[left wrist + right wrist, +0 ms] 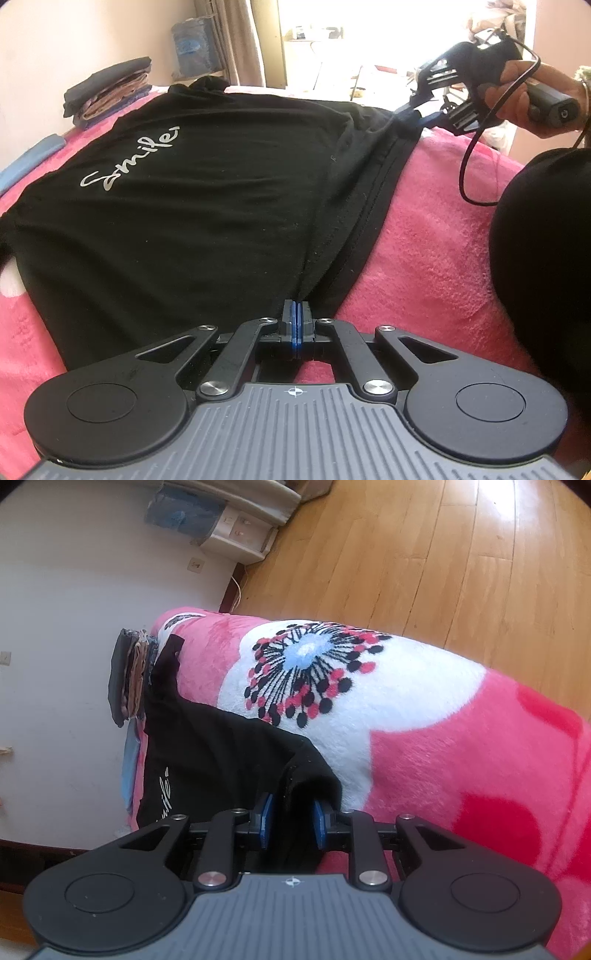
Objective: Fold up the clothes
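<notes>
Black T-shirt (177, 221) held along one edge for folding.
Left gripper (296, 317) is pinched tight on the hem; right gripper (291, 819), half closed, is held around bunched cloth, so the edge is stretched over the pink blanket (461, 760).

A home bedroom, going by the furnishings. Bed covered with a plush pink fleece blanket (461, 760) printed with a large white flower. Small stack of folded garments in dark grey, tan and blue (107, 90) sitting at the blanket's far edge against a plain white wall (55, 709). Warm honey-coloured wooden plank floor (424, 561) beside the bed. Beige curtain (242, 40) hanging next to a bright sunlit window (351, 22).
</notes>
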